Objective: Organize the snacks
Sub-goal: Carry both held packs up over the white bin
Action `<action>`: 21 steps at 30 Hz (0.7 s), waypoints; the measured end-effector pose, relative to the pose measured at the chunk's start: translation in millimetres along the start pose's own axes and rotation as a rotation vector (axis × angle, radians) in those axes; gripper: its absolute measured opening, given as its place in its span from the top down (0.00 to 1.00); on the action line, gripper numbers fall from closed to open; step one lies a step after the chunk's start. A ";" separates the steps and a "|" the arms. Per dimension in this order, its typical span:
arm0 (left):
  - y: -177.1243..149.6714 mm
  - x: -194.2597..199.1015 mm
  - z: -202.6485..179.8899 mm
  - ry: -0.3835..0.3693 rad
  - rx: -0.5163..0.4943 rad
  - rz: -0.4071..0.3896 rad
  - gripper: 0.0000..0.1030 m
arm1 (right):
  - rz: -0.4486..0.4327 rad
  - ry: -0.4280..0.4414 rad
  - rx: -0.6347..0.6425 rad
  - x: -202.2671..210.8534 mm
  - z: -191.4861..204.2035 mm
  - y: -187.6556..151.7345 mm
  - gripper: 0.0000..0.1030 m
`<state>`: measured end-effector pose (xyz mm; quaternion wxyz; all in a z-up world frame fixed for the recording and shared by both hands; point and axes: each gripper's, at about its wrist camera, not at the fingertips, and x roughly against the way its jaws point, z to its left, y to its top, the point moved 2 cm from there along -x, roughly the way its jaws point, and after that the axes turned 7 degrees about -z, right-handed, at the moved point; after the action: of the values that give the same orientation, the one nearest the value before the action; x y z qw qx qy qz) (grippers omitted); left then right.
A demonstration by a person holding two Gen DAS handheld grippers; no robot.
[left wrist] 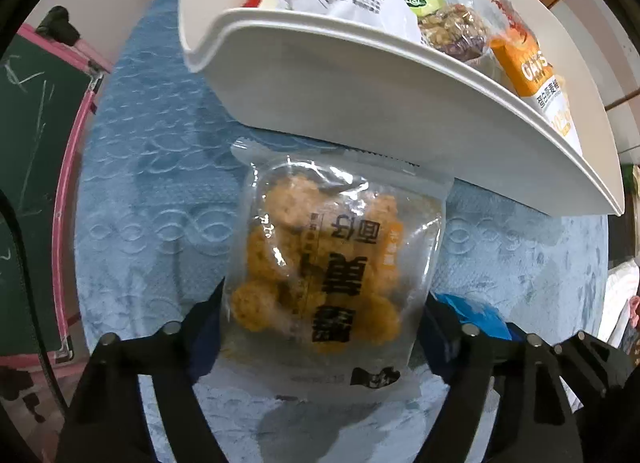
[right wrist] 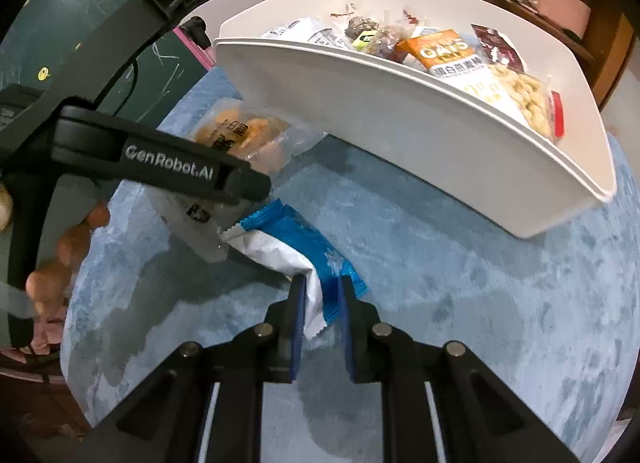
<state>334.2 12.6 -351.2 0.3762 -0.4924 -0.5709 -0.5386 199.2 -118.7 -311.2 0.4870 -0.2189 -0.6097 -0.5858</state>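
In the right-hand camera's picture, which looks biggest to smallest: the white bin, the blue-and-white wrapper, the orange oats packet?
1. white bin
2. blue-and-white wrapper, though it lies nearer the camera
3. orange oats packet

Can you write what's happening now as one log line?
left gripper: around clear cracker bag | right gripper: shut on blue-white packet | white bin: part-filled

Matte black plastic two-finger grippers are seen with blue rubber pads, round silver screws, white stripes, and "GenRobot.AI" printed in grey on the left gripper.
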 end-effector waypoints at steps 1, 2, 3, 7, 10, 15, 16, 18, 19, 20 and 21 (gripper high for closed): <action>-2.3 1.9 1.3 0.004 0.009 0.000 0.26 | -0.003 0.001 -0.007 4.2 -1.3 -2.0 0.85; -4.8 3.4 2.8 0.007 0.013 -0.001 0.28 | -0.007 0.003 -0.015 8.2 -2.8 -3.8 0.85; -8.9 5.8 3.3 0.015 0.016 -0.001 0.29 | -0.010 0.009 -0.027 13.6 -4.8 -6.5 0.85; -26.5 24.2 -1.1 0.027 0.007 -0.018 0.31 | -0.026 0.019 -0.042 29.1 -8.3 -9.4 0.85; -41.7 51.0 -8.1 0.020 -0.017 -0.052 0.31 | -0.049 0.021 -0.041 47.7 -9.3 -11.4 0.85; -45.2 102.1 -26.6 -0.002 -0.077 -0.138 0.31 | -0.095 0.033 -0.054 79.1 -7.0 -1.5 0.85; -44.0 115.7 -31.2 -0.009 -0.090 -0.164 0.31 | -0.105 0.033 -0.055 84.8 -8.4 0.0 0.85; -42.4 137.3 -43.5 -0.021 -0.105 -0.203 0.31 | -0.143 0.032 -0.055 102.9 -10.5 7.1 0.85; -38.0 149.6 -49.0 -0.027 -0.113 -0.229 0.31 | -0.157 0.031 -0.055 108.6 -11.2 9.8 0.85; -32.9 161.7 -54.6 -0.035 -0.122 -0.255 0.31 | -0.184 0.028 -0.056 119.2 -13.4 15.7 0.85; -30.0 170.1 -57.5 -0.040 -0.127 -0.271 0.31 | -0.206 0.022 -0.052 127.8 -14.9 21.3 0.85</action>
<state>259.9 -15.4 -187.3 0.2566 -0.4443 -0.6045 -0.6094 167.2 -166.6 -194.3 0.4250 -0.1612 -0.6081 -0.6508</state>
